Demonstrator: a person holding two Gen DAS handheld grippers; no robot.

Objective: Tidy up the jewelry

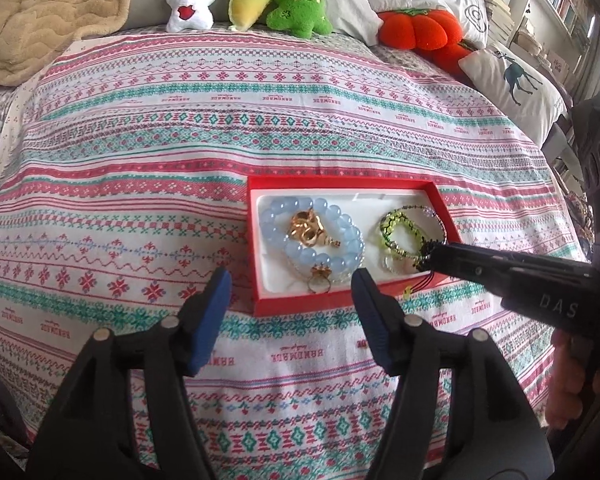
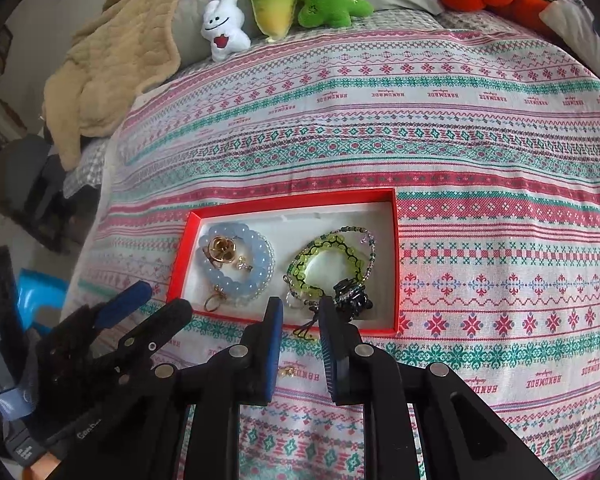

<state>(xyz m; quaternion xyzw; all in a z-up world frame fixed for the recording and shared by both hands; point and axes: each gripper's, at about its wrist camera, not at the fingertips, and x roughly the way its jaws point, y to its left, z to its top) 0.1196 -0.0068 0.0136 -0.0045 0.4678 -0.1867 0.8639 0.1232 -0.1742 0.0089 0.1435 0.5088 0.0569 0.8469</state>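
Blue-padded left gripper (image 1: 291, 280) hangs wide, nothing between its fingers, just short of the shallow red cardboard box with white lining (image 1: 446, 208) on the patterned woven bedspread (image 1: 140, 160). Right gripper (image 2: 300, 304) looks nearly closed over a black beaded cord piece (image 2: 350, 296) at the box's near edge; actual grip unclear. Inside: glossy pale-blue round-bead bracelet (image 1: 278, 210), gold metal rings (image 1: 306, 228), green beaded bracelets (image 1: 402, 222). All light and floppy; smooth beads probably slippery, so pinch across the strand.

Glossy blue beads (image 1: 312, 236); woven cloth bedspread (image 1: 140, 152).
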